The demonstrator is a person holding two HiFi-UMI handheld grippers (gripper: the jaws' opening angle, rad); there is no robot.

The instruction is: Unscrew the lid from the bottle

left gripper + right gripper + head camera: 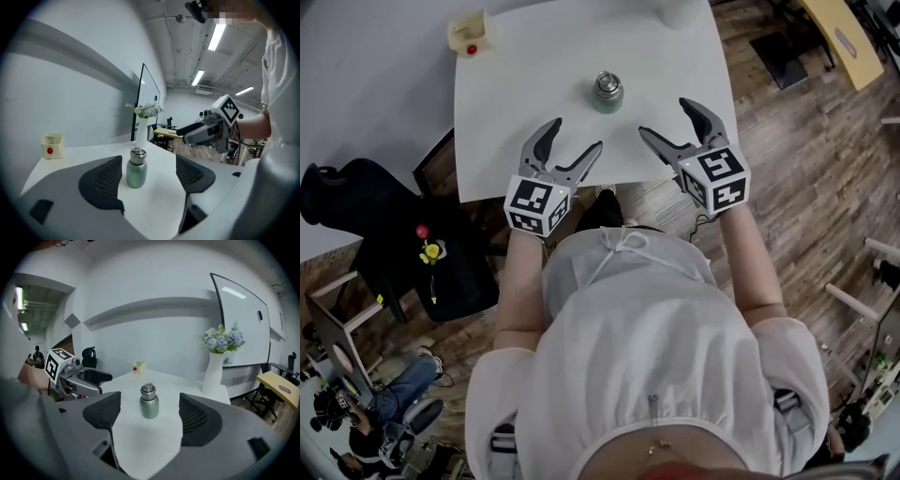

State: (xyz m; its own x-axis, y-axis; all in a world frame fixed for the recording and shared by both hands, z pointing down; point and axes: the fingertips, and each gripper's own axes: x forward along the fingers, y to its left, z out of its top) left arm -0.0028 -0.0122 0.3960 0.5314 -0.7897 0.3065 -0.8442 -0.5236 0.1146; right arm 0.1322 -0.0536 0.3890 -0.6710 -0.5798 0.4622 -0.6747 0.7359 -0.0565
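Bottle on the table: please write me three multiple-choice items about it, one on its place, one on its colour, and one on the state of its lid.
1. Where does the bottle stand?
A. On the floor
B. On the white table, untouched, ahead of the left gripper and the right gripper
C. On a chair

2. What colour is its body?
A. Pale grey-green
B. Red
C. Black

3. Where is the silver lid?
A. Lying on the table
B. Between the right gripper's jaws
C. On the bottle's neck

Answers:
1 B: both gripper views show it standing on the table beyond jaws that are wide apart.
2 A: the left gripper view shows the tint.
3 C: the lid sits on top of the bottle in every view.
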